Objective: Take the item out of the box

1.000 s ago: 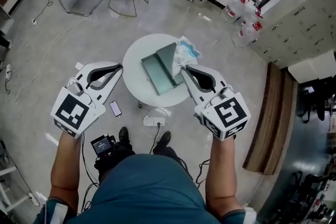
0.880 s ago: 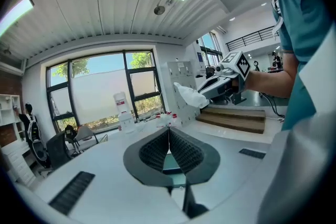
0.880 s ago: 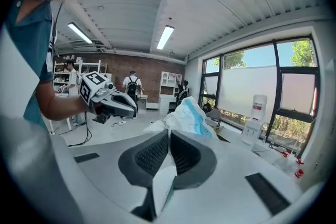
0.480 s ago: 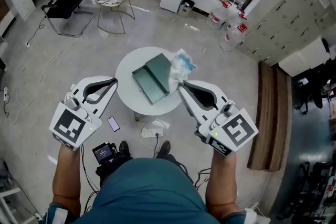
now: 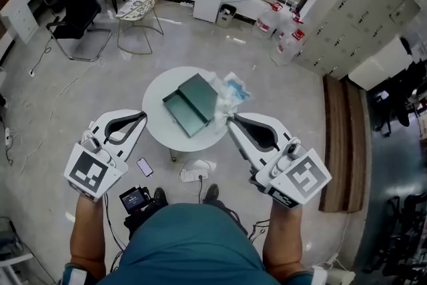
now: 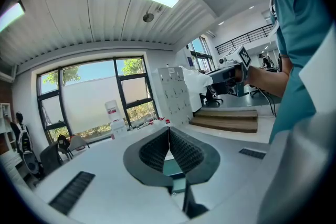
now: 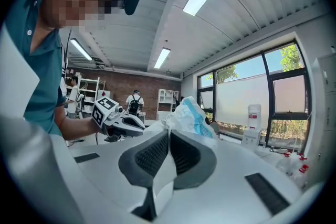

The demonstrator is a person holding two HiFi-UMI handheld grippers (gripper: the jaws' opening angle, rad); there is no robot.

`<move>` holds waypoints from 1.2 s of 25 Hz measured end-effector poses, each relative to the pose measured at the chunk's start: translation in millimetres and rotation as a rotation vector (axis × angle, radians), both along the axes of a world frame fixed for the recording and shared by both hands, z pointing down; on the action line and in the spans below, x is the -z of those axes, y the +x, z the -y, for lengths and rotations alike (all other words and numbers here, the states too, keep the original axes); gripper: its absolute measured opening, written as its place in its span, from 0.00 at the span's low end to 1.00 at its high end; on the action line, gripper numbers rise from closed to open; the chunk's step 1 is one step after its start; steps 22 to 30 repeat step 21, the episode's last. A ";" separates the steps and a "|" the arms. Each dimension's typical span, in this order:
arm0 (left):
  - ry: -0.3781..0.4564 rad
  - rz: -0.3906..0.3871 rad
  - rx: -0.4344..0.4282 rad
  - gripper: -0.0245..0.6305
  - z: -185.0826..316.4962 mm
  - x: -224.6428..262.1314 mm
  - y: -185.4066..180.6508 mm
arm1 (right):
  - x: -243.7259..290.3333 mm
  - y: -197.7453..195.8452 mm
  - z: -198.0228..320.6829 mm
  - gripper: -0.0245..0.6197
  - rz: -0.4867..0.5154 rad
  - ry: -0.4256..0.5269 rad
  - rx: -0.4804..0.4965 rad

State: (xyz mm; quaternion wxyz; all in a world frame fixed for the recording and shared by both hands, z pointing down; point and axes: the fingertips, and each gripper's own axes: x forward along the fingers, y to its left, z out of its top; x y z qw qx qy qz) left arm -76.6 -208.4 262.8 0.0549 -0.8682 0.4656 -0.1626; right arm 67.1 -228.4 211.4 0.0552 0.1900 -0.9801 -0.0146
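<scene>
- Plastic bag [image 5: 229,91], white and blue, is pinched between the closed jaws of the right gripper [image 5: 231,119], at the right edge of the open green box [image 5: 190,107] on the round table [image 5: 155,122].
- Left gripper [image 5: 143,116]: jaws together, empty, forearm stretched forward at the table's left.

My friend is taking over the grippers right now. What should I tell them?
Left hand-held gripper: shut, empty, held off the table's left edge.
Right hand-held gripper: shut on the white-and-blue bag.
The green box lies open on the table. The bag looks already out, at the box's right side.
To do: probably just set the bag down clear of the box.
</scene>
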 end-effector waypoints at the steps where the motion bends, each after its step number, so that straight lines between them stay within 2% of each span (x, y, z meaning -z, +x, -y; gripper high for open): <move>1: -0.003 -0.001 -0.001 0.07 0.0 0.1 1.3 | 2.6 1.3 0.0 0.11 0.007 0.003 -0.003; 14: -0.017 -0.002 -0.007 0.07 0.5 -4.9 0.1 | -6.1 0.9 1.0 0.11 -0.021 -0.018 0.003; 21: -0.028 -0.005 -0.004 0.07 21.1 -12.4 -18.6 | -11.2 -19.3 24.7 0.11 -0.019 -0.024 0.003; 30: -0.028 -0.005 -0.004 0.07 21.1 -12.4 -18.6 | -11.2 -19.3 24.7 0.11 -0.019 -0.024 0.003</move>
